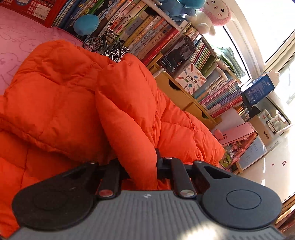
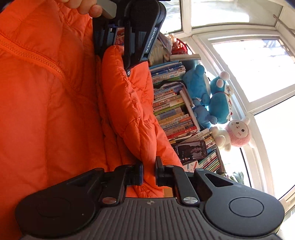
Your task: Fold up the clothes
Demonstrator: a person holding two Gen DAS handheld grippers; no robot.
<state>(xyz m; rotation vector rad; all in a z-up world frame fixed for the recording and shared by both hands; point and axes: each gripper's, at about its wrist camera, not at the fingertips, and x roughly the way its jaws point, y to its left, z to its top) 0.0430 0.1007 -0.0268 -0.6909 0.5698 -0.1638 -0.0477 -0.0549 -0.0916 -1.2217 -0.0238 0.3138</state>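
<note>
An orange puffer jacket [image 1: 60, 96] lies spread over a pink bedspread [image 1: 20, 42]. My left gripper [image 1: 138, 166] is shut on a raised fold of the jacket, which runs up between its fingers. In the right wrist view the jacket [image 2: 46, 110] fills the left half, its zipper [image 2: 42, 62] running diagonally. My right gripper [image 2: 149, 172] is shut on the lower end of a long quilted fold [image 2: 129, 103]. The left gripper [image 2: 118, 55] pinches the same fold at its upper end, with a person's hand [image 2: 83, 6] on its handle.
Packed bookshelves [image 1: 147, 31] stand right behind the jacket, with a model bicycle [image 1: 108, 46], a phone [image 1: 177, 53], wooden drawers [image 1: 177, 92] and a pink box [image 1: 237, 140]. Plush toys [image 2: 217, 97] sit on the books. Bright windows [image 2: 258, 64] are at the right.
</note>
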